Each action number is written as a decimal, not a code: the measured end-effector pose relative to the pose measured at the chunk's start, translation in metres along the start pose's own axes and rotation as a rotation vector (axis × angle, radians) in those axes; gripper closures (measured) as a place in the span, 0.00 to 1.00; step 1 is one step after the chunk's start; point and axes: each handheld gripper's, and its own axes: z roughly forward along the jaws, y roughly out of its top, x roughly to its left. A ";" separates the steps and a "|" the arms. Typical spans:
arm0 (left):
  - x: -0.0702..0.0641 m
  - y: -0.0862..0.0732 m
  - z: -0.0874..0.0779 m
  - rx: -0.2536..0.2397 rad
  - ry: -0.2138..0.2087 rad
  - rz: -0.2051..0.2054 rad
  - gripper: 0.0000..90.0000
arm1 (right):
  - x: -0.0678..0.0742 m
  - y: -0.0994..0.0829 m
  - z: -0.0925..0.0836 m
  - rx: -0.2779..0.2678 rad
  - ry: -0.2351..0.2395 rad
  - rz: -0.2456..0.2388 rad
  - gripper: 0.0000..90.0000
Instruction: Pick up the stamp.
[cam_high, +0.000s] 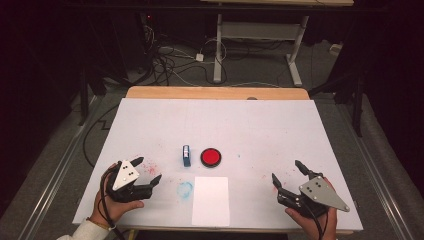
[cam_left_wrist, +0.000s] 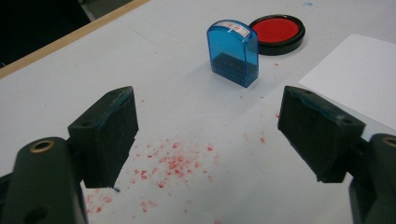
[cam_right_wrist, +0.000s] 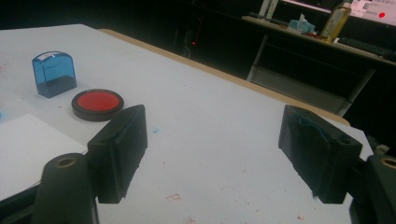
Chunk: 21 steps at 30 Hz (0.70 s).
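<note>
Hovering low at the frame's bottom corners, left gripper (cam_high: 148, 172) and right gripper (cam_high: 287, 177) both have jaws spread wide, nothing between them; blue stamp (cam_high: 186, 155) stands upright at center, just left of the red ink pad (cam_high: 211, 157), above the paper sheet (cam_high: 211, 200). Risk: a jaw nudges the stamp over, or it smears ink. White table cover (cam_high: 260, 130) is ink-speckled; dark room beyond, floor cables (cam_high: 165, 62) upper left.

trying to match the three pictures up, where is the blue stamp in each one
High view: the blue stamp stands near the table's middle, just left of the red ink pad.
Left gripper view: the stamp is upper centre, beyond the open tongs, with the pad behind it to the right.
Right gripper view: the stamp is at upper left, the pad to its lower right.
Shared landmark: the red ink pad beside the stamp.
</note>
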 end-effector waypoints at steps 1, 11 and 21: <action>0.000 0.000 0.000 0.003 -0.001 -0.002 0.22 | 0.001 0.000 0.000 0.001 0.001 -0.010 0.27; -0.002 0.003 0.008 0.040 -0.001 -0.017 0.23 | 0.001 -0.003 0.003 0.020 -0.041 -0.030 0.27; -0.007 0.015 0.018 0.060 0.009 -0.017 0.23 | 0.001 -0.003 0.001 0.023 -0.051 -0.038 0.27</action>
